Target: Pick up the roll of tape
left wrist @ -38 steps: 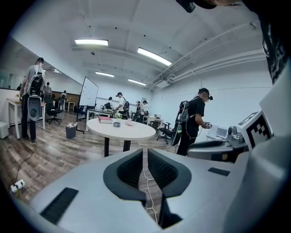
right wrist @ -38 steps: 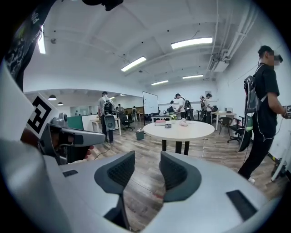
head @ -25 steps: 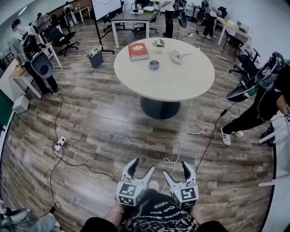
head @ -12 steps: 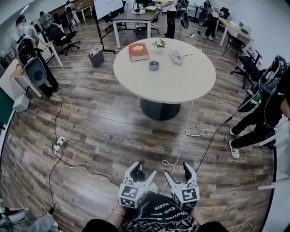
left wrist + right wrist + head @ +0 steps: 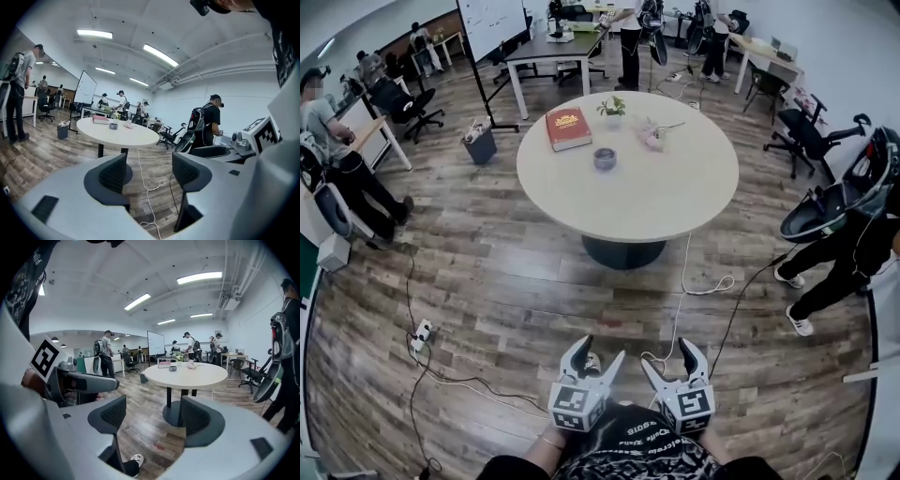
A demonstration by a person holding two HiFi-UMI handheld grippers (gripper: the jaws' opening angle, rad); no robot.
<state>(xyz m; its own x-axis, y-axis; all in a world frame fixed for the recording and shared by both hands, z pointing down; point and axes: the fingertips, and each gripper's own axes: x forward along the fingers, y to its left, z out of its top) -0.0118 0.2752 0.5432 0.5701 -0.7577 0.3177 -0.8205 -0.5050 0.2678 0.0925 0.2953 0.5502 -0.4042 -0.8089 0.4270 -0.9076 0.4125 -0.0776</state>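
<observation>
Hovering side by side, angled forward — left gripper (image 5: 600,349) and right gripper (image 5: 666,353), both jaws apart, empty.

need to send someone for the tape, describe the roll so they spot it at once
Find the round pale table on the wooden floor. On its far side lie a red book, a small potted plant and a pinkish bundle. The roll of tape sits just nearer than the book, the only small grey ring among them.
</observation>
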